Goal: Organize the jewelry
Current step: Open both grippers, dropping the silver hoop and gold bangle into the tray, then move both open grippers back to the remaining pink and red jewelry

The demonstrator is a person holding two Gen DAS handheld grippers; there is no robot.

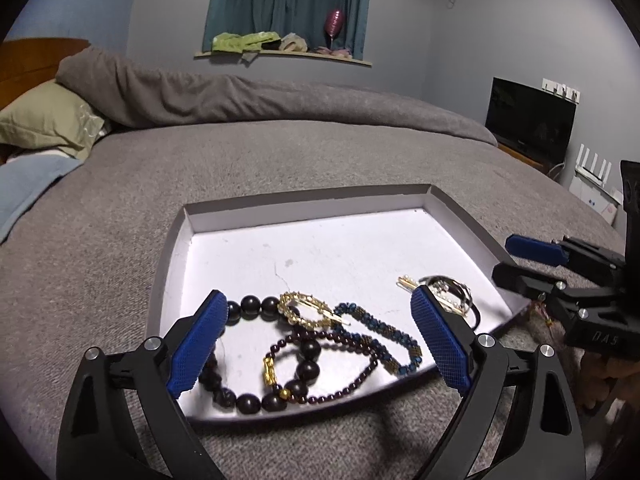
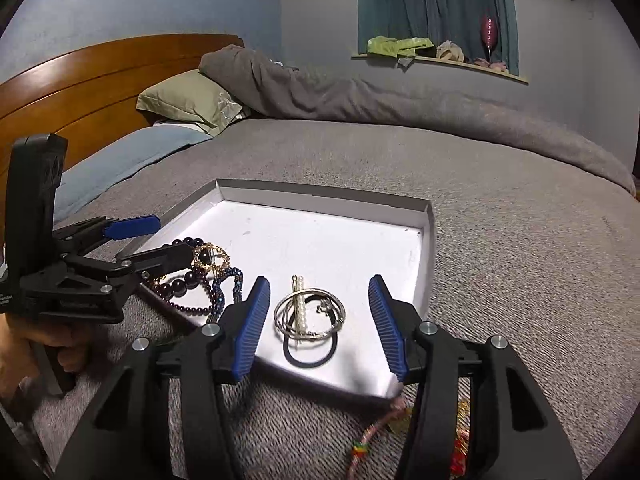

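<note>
Grey bedspread (image 1: 120, 240) underneath, and on it sits the shallow white tray (image 1: 460, 216). Left gripper (image 1: 320, 344) hangs wide apart over the dark bead bracelets (image 1: 304, 360), gripping nothing. Right gripper (image 2: 316, 328) stands parted too, framing the silver bangles (image 2: 310, 312) and pearl clip (image 2: 300, 304) without touching.

Black hand-held gripper (image 1: 318, 344), blue ribbed pads (image 1: 199, 346), silver screws, angular frames
</note>
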